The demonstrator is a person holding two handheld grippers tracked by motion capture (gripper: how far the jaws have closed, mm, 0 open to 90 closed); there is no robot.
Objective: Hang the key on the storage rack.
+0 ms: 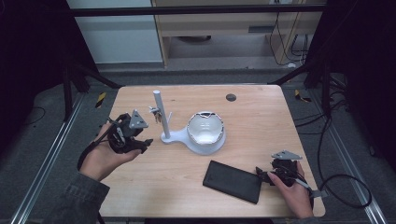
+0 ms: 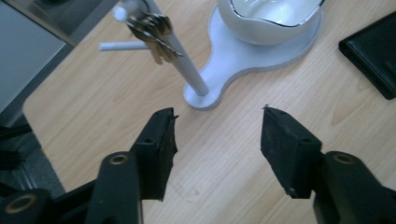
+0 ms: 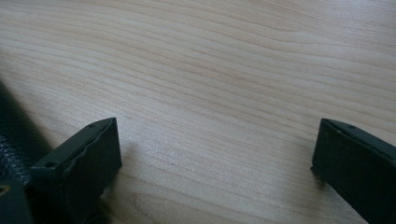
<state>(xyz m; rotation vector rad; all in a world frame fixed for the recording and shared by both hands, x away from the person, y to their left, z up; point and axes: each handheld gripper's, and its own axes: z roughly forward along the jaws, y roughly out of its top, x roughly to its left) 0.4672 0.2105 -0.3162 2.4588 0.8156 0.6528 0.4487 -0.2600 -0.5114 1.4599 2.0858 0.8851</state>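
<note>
A white stand with an upright post has a bunch of keys hanging on a side peg. Its round base carries a white bowl. A black wallet lies flat toward the front. My left gripper hovers left of the stand, open and empty; in its own view the keys, the post and the bowl lie ahead of the gripper. My right gripper rests low at the wallet's right edge, open, with the wallet beside its left jaw.
The wooden table has a small dark round grommet near its far edge. Cables trail on the floor to the right. A metal frame surrounds the table.
</note>
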